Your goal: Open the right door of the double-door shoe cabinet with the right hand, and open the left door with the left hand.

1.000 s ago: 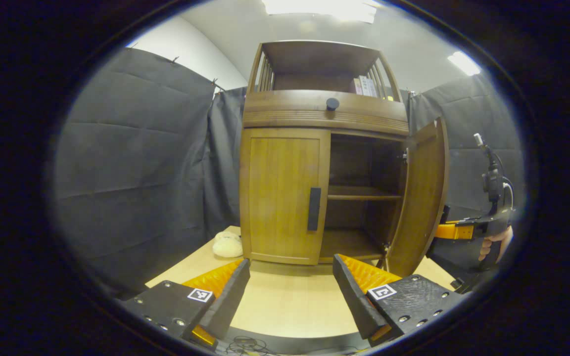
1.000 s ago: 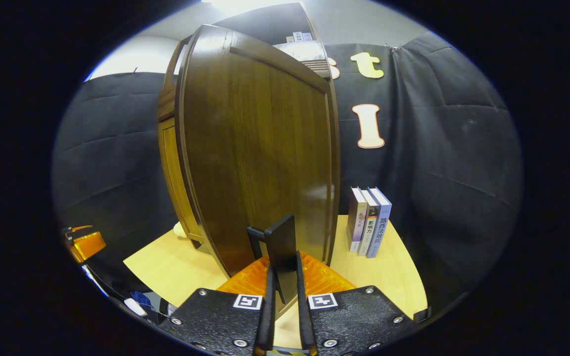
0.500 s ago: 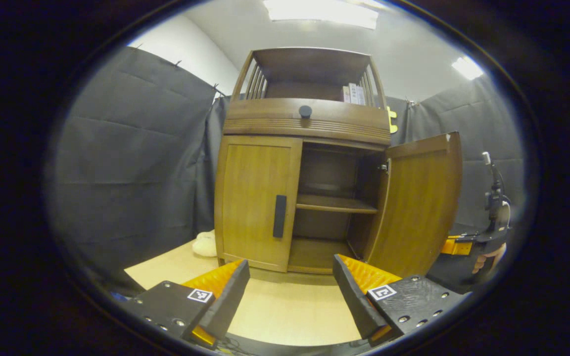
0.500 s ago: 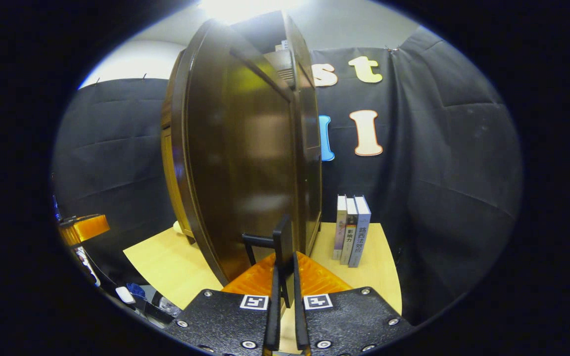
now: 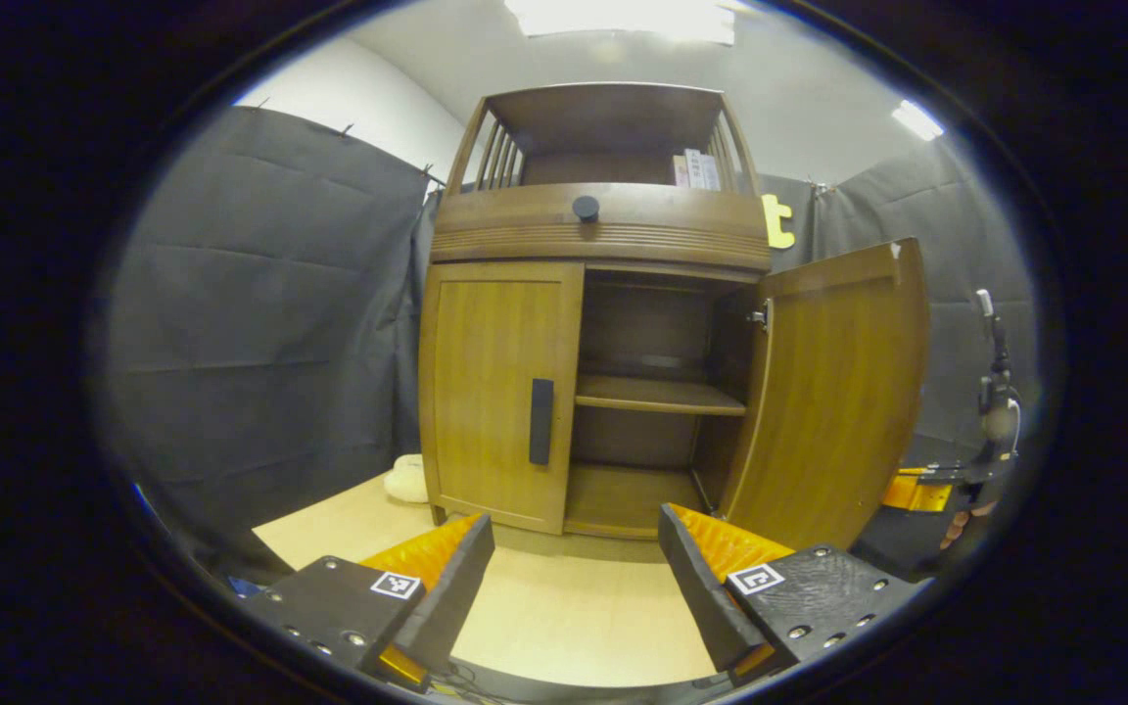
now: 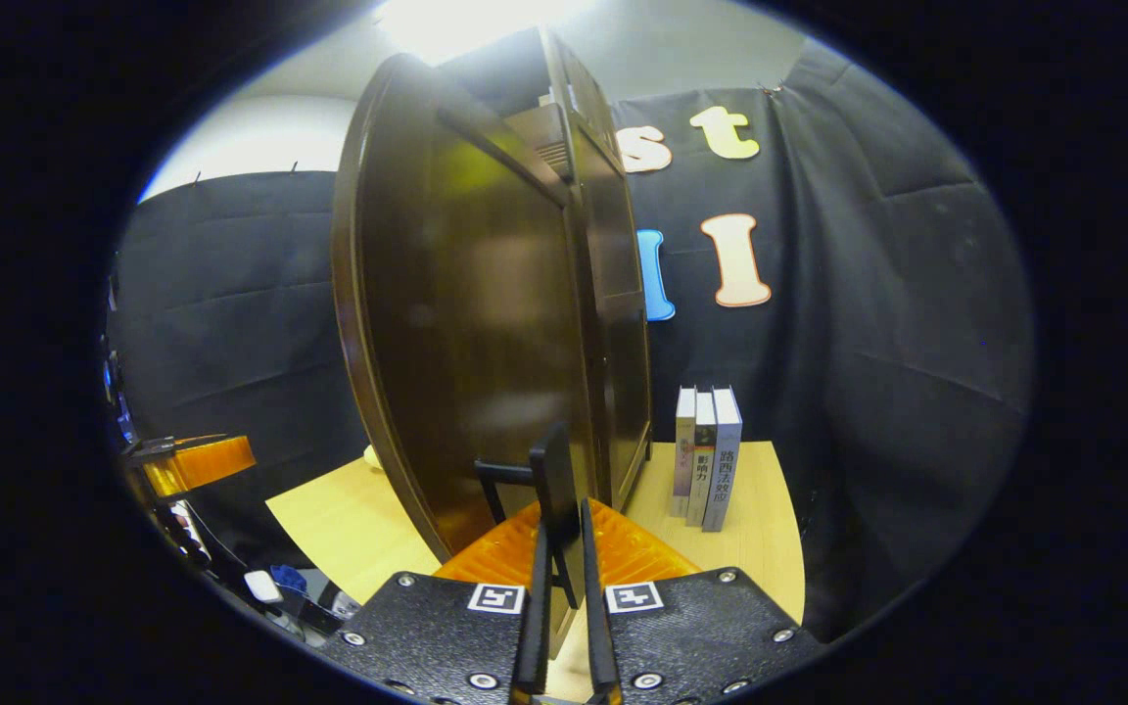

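Inside shoe cabinet (image 5: 613, 235): bare shelf (image 5: 657, 395); right door (image 5: 833, 392) open.

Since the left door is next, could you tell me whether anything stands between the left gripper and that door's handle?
Nothing visible does. The left gripper is open over bare table, and the left door's handle lies ahead of it. The pale soft thing sits off beside the cabinet's left corner.
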The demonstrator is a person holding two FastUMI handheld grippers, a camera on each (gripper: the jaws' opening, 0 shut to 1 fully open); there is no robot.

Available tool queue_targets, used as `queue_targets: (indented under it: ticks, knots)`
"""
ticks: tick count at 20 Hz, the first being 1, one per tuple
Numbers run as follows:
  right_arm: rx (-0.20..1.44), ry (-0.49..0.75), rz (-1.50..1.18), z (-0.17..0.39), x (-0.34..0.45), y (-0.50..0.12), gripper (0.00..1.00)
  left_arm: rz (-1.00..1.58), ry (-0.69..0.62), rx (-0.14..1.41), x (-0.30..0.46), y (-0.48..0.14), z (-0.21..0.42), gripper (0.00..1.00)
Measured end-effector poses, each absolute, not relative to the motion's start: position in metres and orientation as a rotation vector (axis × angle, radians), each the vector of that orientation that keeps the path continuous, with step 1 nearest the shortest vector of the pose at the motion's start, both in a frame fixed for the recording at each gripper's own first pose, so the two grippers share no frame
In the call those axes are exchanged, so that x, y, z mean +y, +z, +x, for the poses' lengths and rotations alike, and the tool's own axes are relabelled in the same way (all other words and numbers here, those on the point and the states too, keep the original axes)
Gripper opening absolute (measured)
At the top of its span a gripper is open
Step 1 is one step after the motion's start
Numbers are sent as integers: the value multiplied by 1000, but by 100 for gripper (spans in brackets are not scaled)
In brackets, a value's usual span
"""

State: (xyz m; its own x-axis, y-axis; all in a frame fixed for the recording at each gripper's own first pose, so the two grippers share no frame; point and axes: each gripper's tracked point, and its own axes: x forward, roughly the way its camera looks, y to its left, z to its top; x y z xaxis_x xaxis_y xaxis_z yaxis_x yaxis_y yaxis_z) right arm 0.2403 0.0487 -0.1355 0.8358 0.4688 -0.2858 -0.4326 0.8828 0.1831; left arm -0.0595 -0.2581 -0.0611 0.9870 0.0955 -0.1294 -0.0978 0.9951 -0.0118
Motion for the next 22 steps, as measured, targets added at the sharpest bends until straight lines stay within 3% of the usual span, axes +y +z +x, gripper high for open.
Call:
queue_targets:
  ticks: [5,7,16,17,22]
  knots:
    - [331,344,101,231,11,-145,87,-17,98,149,-250,-74,-46,100]
    - [337,312,133,223,10,-142,98,-5,96,152,-240,-77,-33,100]
    - [264,-37,77,193,-22,-97,94,6,-20,139,-201,-65,94,100]
    - [266,-78,80,188,-22,-93,97,6,-46,147,-203,-68,105,97]
    - [264,-217,71,153,-11,-79,94,12,-126,184,-211,-90,170,100]
